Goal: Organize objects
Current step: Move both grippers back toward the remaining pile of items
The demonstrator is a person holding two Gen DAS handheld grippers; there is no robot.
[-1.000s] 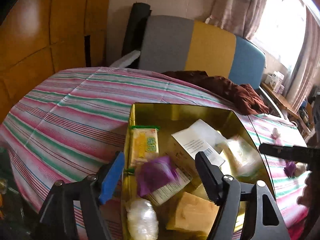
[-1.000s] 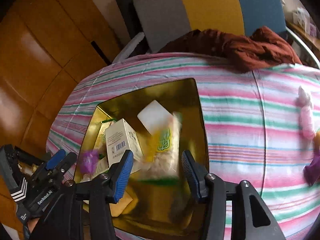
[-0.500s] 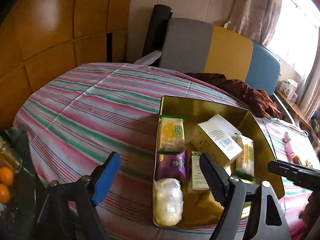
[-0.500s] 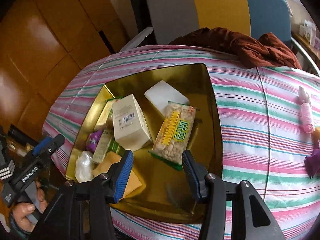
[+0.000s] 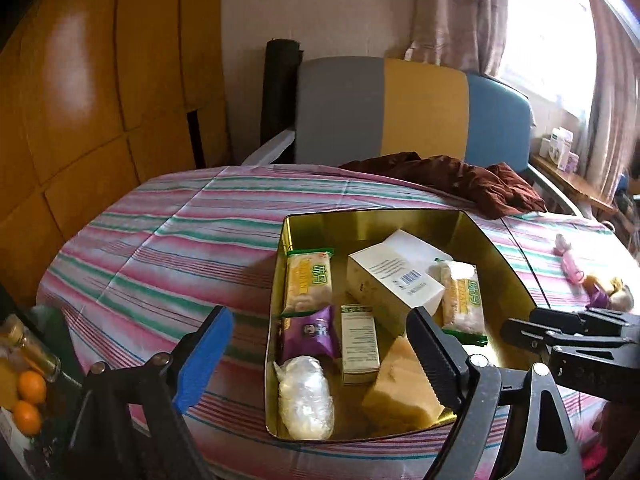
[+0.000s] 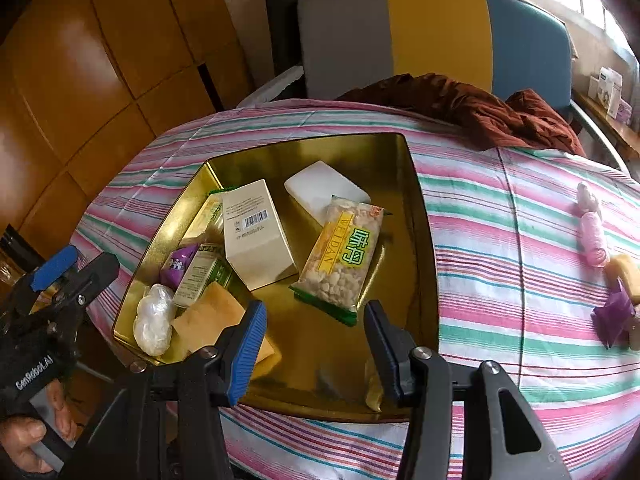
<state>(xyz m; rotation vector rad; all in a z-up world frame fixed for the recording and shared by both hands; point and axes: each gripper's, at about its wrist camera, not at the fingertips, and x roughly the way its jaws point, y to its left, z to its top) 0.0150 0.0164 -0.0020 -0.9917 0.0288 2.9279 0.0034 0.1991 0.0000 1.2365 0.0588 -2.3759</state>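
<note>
Gold-coloured tin (image 6: 420, 216), the landmark, sits on the striped bed cover (image 6: 500, 248) and already holds most of the goods: white carton (image 6: 256, 236), two yellow snack packs, the nearer one (image 6: 342, 256) w/ its long axis running from the tin's far side toward its near rim, a purple sachet (image 5: 308, 334), a small green box (image 5: 359, 342), a clear wrapped lump (image 5: 306, 398) and a yellow block (image 5: 400, 392). Loose items remain outside, well to the right of the tin: pink roll (image 6: 592, 224), with its long axis running away from the camera, plus a purple wrapper (image 6: 614, 316) and a yellowish piece (image 6: 626, 276) touching each other.

Right tool (image 6: 316, 344) hovers over the tin's near rim, jaws moderately apart, nothing between them. Left tool (image 5: 320, 360) hangs at the tin's left near corner, jaws opening wide, also empty; a hand (image 6: 28, 436) grips its handle.

Key relation: the leftover cluster lies right of the tin, i.e. on the right tool's side, so the right tool is prob. nearer and would need to swing right, away from the tin. The left tool would have to cross the whole tin to reach it.
</note>
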